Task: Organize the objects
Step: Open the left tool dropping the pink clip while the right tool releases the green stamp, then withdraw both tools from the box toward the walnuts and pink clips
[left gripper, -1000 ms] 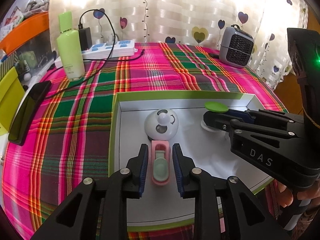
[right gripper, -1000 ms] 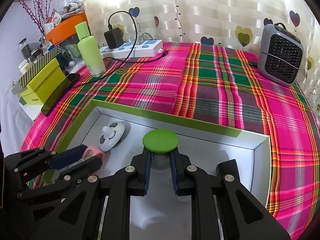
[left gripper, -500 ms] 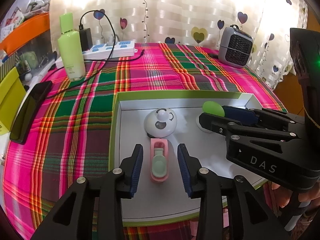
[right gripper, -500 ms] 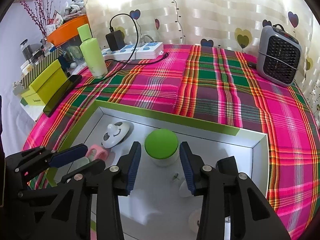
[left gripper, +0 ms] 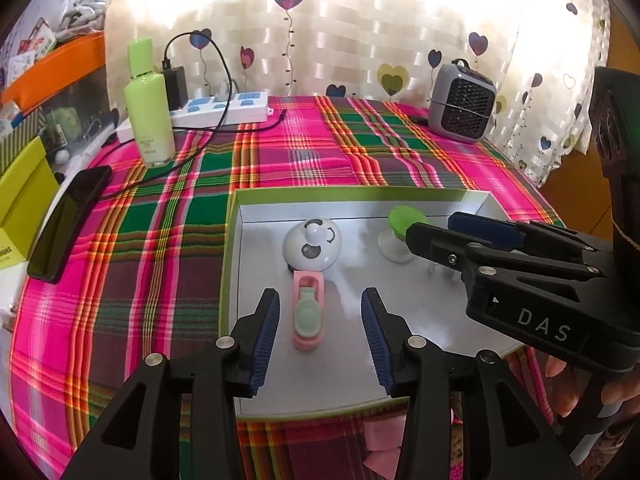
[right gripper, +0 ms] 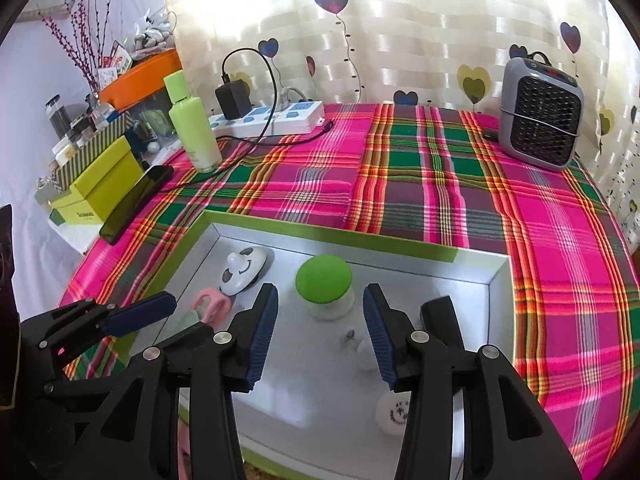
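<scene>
Both hand-held grippers apart over glossy white tray (left gripper: 235, 216).
Left hand-held gripper (left gripper: 318, 332) just widened around pink oblong clip (left gripper: 307, 312); right hand-held gripper (right gripper: 320, 334) just widened around round green-capped jar (right gripper: 325, 286).

Jar (left gripper: 396, 236) partly hidden behind right gripper (left gripper: 440, 232), small white items (right gripper: 394, 408) perhaps balls, print unreadable

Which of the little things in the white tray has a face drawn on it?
The round white dome toy, behind the pink clip. It bears a smiling face; the green-lidded jar and the clip are plain.
</scene>
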A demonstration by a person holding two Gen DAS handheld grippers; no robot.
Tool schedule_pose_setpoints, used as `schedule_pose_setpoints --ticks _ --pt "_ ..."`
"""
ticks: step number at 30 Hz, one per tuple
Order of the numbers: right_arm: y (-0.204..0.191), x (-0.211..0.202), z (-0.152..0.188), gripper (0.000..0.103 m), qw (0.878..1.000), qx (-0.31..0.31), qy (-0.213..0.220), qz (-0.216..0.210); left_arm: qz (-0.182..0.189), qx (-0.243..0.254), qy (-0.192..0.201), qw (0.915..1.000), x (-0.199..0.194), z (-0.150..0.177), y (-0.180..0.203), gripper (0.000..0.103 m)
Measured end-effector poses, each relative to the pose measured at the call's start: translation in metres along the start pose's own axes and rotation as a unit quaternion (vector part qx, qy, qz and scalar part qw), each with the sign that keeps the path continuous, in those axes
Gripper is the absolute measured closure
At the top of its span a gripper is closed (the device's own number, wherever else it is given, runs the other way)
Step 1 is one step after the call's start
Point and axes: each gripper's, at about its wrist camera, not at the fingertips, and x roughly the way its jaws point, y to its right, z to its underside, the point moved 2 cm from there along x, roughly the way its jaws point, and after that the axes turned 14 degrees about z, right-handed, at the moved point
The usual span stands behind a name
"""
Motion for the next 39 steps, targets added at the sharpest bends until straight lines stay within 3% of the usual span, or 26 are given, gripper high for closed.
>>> schedule_pose_setpoints --ticks 19,39 --pt "0.012 -0.045 0.031 0.057 0.999 0.025 0.029 0.004 0.004 -0.008 0.026 0.9996 -0.041 0.026 0.013 0.060" --pt "0.012 -0.079 0.074 0.057 0.998 0.007 0.059 0.017 0.019 -0.014 0.022 0.9995 -0.060 0.061 0.023 0.060"
